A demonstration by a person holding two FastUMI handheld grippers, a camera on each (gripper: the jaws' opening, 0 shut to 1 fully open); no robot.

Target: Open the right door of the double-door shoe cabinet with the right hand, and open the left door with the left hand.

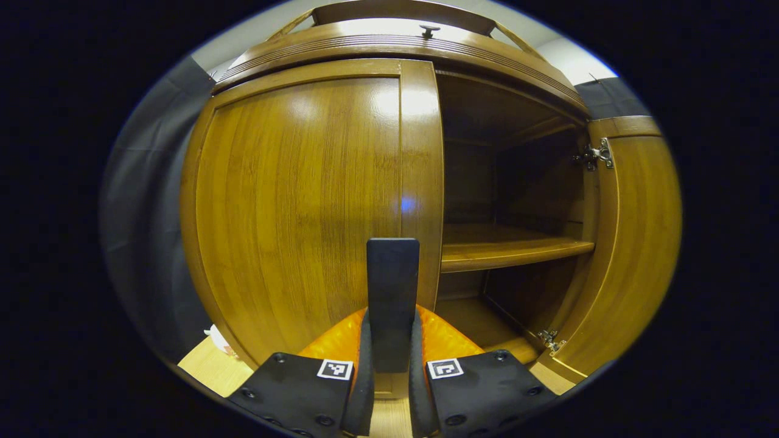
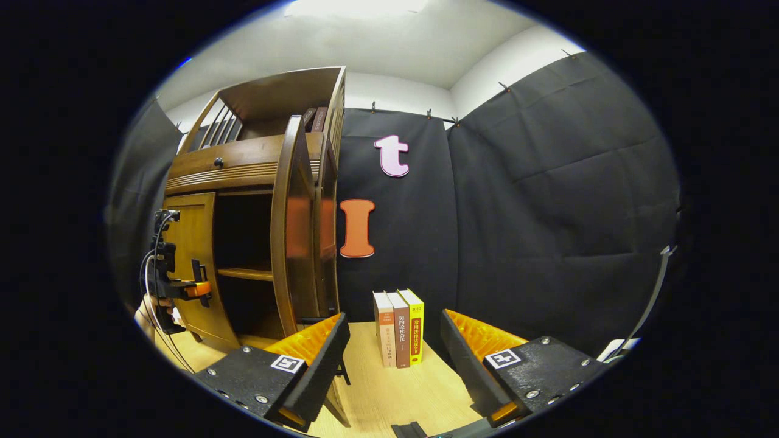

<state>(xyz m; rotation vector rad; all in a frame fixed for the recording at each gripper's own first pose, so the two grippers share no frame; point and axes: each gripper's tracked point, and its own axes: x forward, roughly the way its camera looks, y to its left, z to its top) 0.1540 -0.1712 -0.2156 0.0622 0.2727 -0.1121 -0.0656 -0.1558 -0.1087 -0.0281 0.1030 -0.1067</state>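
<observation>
Now we clamp the left gripper [image 1: 392, 359] on the left door [image 1: 292, 207] handle [image 1: 392, 292] at six o'clock; the right gripper [image 2: 392, 359] hangs spread, right door [image 2: 292, 225] open at ten o'clock.

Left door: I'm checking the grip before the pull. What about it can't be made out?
- Left gripper view: where the handle joins the left door is hidden behind the handle and the left gripper.
- Left gripper view: the shelf's left part is hidden behind that door.
- Right gripper view: the left gripper's hold is too small and far off to judge.
</observation>
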